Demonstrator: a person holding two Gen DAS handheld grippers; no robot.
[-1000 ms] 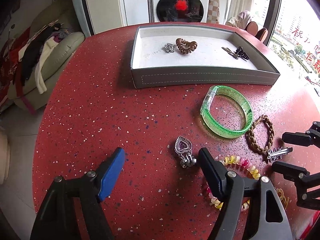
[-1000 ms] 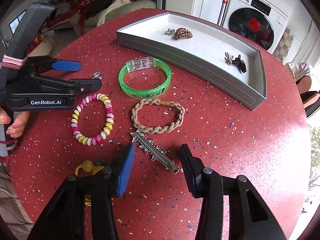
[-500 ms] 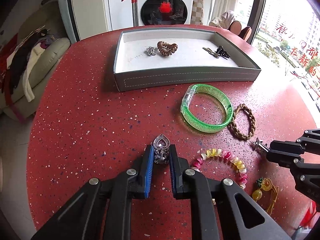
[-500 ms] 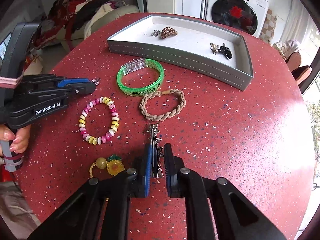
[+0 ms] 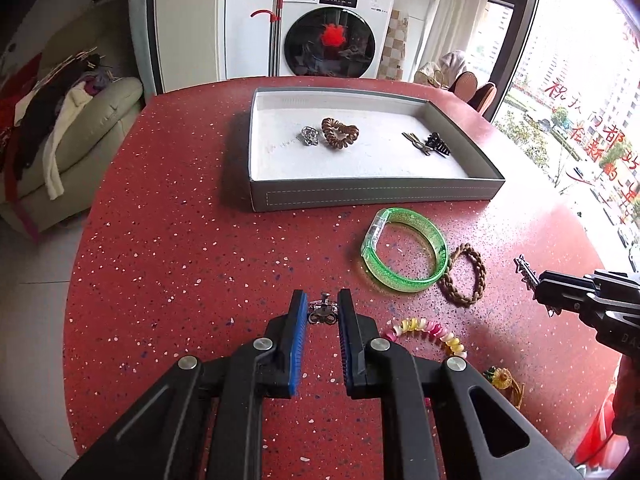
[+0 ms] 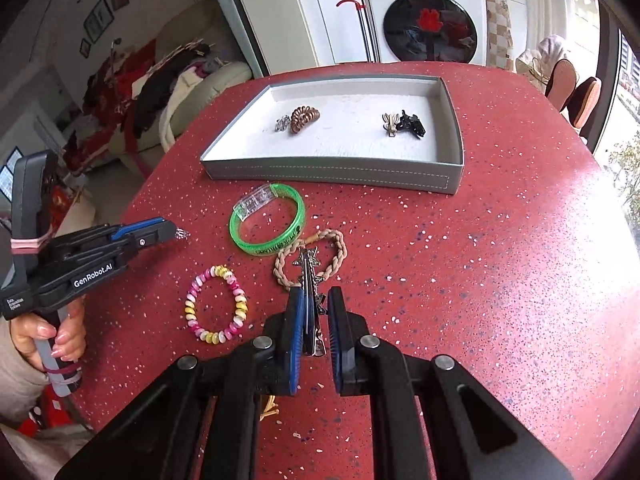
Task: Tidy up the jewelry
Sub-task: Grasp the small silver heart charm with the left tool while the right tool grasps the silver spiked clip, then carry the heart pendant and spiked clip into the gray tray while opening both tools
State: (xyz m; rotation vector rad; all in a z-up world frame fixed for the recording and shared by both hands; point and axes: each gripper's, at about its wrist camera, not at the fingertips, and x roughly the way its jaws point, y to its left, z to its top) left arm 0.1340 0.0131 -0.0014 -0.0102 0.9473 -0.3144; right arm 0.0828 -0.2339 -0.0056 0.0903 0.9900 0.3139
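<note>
A small silver heart pendant [image 5: 322,312] is being pinched between the narrowly parted fingers of the left gripper [image 5: 322,309], its short body lying crosswise between the blue pads [image 5: 299,320], above the red table [image 5: 168,264]. A silver hair clip [image 6: 309,296] is being gripped by the right gripper [image 6: 313,312], whose fingers are drawn close around its rear half; the clip's long axis is being kept in line with the fingers, its tip pointing forward over the braided bracelet [image 6: 316,258]. Ahead of both grippers, the grey tray [image 6: 332,168] is being faced; the green bangle [image 6: 268,220] lies between.
</note>
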